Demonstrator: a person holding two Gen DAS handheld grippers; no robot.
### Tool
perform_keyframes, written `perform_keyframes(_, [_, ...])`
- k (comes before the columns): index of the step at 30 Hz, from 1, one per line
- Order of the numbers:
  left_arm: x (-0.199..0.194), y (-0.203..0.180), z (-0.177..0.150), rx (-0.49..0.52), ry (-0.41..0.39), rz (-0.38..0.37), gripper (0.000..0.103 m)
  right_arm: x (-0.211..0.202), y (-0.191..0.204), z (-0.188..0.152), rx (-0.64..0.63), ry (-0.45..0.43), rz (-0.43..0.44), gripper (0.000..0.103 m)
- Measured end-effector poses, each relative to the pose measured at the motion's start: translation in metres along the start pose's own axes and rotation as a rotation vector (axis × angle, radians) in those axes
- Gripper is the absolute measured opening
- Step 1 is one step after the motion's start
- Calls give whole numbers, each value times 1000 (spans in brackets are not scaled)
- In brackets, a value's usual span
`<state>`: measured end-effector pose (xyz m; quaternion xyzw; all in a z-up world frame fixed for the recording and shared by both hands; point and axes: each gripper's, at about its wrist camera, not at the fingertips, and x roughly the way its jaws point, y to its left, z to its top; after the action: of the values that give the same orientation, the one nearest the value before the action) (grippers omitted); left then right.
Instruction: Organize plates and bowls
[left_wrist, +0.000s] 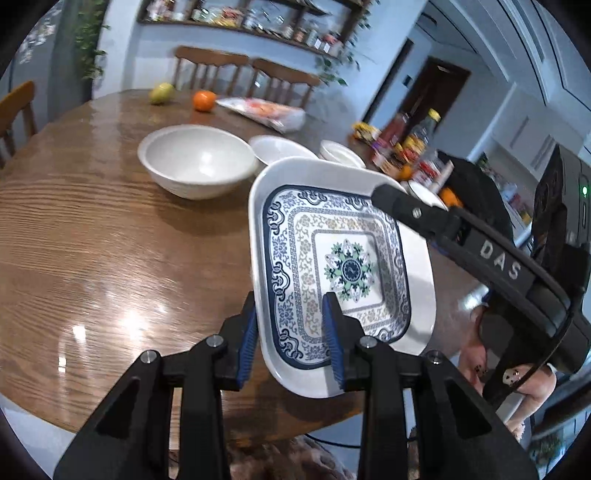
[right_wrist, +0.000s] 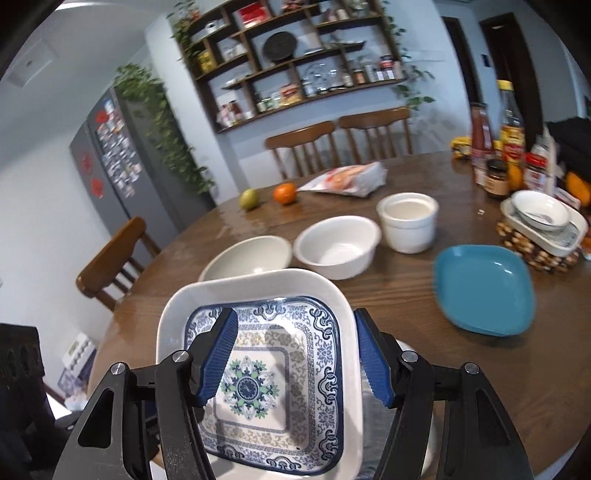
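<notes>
A square white plate with a blue floral pattern (left_wrist: 343, 258) is held tilted above the round wooden table (left_wrist: 92, 240). My left gripper (left_wrist: 291, 332) is shut on its near rim, one blue pad on each side. In the right wrist view the same plate (right_wrist: 280, 369) lies between the open fingers of my right gripper (right_wrist: 299, 354), which straddle its right side without clamping it. White bowls (right_wrist: 338, 242) (right_wrist: 251, 258), a white cup-like bowl (right_wrist: 408, 221) and a blue plate (right_wrist: 484, 288) rest on the table. The right gripper's arm (left_wrist: 480, 251) reaches over the plate's far corner.
A lime (right_wrist: 249, 199), an orange (right_wrist: 284, 192) and a snack bag (right_wrist: 347, 179) lie at the table's far side. Sauce bottles and jars (right_wrist: 509, 147) stand at the right, beside a small bowl on dishes on a woven trivet (right_wrist: 543, 229). Wooden chairs surround the table.
</notes>
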<state>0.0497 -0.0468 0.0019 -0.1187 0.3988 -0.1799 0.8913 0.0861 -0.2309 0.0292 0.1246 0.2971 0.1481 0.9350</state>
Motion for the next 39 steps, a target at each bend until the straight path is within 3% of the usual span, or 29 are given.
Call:
perform_keyframes(9, [42, -20, -8, 31, 138, -18, 30, 3, -49, -12, 85, 33, -70, 66])
perform_keyframes(21, [52, -14, -7, 6, 151, 35, 37, 31, -62, -22, 110, 93, -36, 66])
perform_keyframes(25, [50, -14, -7, 8, 148, 26, 38, 41, -57, -24, 104, 109, -73, 66])
perform_keyframes(31, [44, -12, -8, -3, 135, -26, 55, 46, -60, -27, 116, 139, -70, 66])
perform_keyframes(34, [39, -16, -8, 34, 108, 39, 73, 47, -62, -28, 122, 157, -62, 67])
perform_keyframes(39, [25, -20, -2, 69, 24, 56, 76, 38, -59, -25, 100, 124, -98, 72])
